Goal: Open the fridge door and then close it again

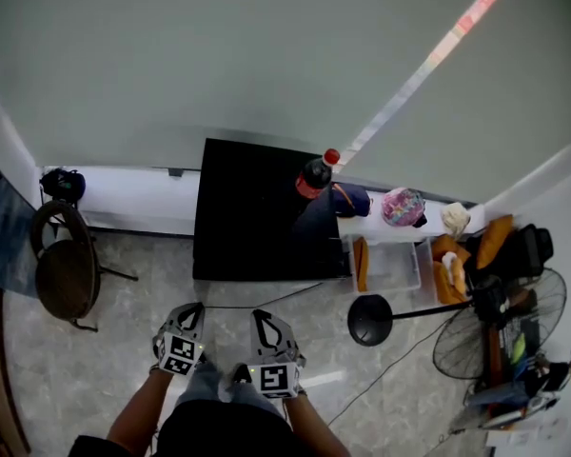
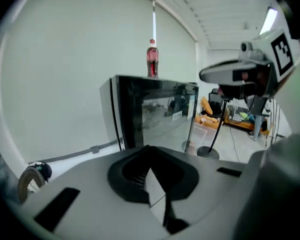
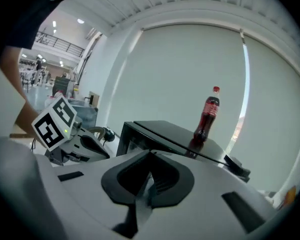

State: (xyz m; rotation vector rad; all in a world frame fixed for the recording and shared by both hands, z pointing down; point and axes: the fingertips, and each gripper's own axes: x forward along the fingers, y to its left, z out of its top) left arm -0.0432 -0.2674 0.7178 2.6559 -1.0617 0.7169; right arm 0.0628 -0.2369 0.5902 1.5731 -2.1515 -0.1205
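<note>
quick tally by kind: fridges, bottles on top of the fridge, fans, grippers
fridge: 1
bottle: 1
fan: 1
grippers: 2 (left gripper, right gripper)
total: 5

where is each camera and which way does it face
Head view: on the person's head, steeply down at the black fridge; forearms, left gripper, right gripper show.
Left gripper view: rides it, along shut jaws toward the fridge front; right gripper at right.
Right gripper view: rides it, toward the fridge top; left gripper at left.
All share the cola bottle on the fridge.
</note>
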